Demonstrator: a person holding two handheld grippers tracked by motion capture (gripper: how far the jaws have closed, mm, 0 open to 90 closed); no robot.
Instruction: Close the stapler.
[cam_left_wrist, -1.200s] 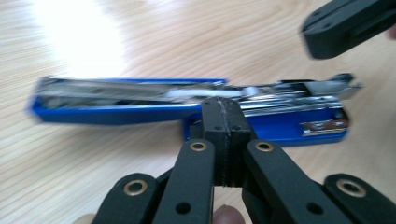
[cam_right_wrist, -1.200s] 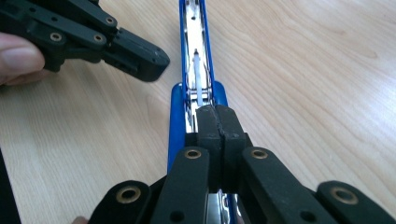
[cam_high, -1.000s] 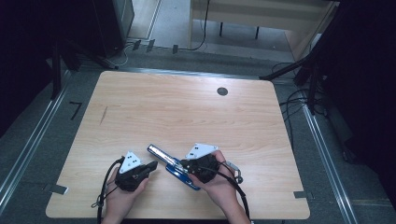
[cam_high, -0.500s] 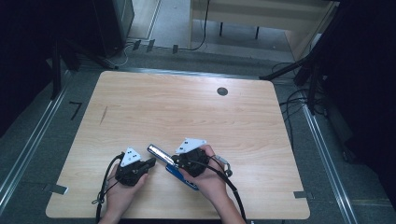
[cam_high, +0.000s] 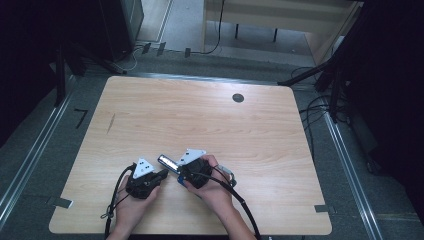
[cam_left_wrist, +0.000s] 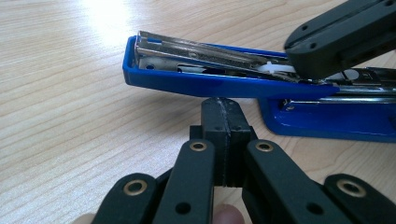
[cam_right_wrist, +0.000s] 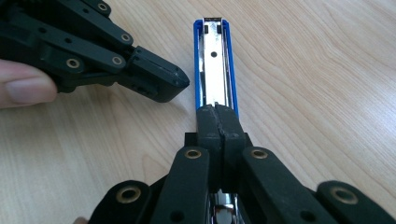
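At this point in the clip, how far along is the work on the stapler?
Done: the blue stapler lies hinged open on the table, its metal staple channel exposed. In hand: the right gripper, jaws shut, presses on the channel, and the left gripper, also shut, sits just below the raised blue arm; contact there is unclear. Left, probably: the stapler has yet to be closed.

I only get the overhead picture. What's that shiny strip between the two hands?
Observer: It's part of a blue stapler. The shiny strip is its bare metal staple rail.
Operator: Are the tongs gripping it?
Observer: No. The right tongs are shut, with their tips resting on top of the rail.
Operator: And the left ones?
Observer: The left tongs are shut too. Their tips sit just under the stapler's front end, which slants up off the table.
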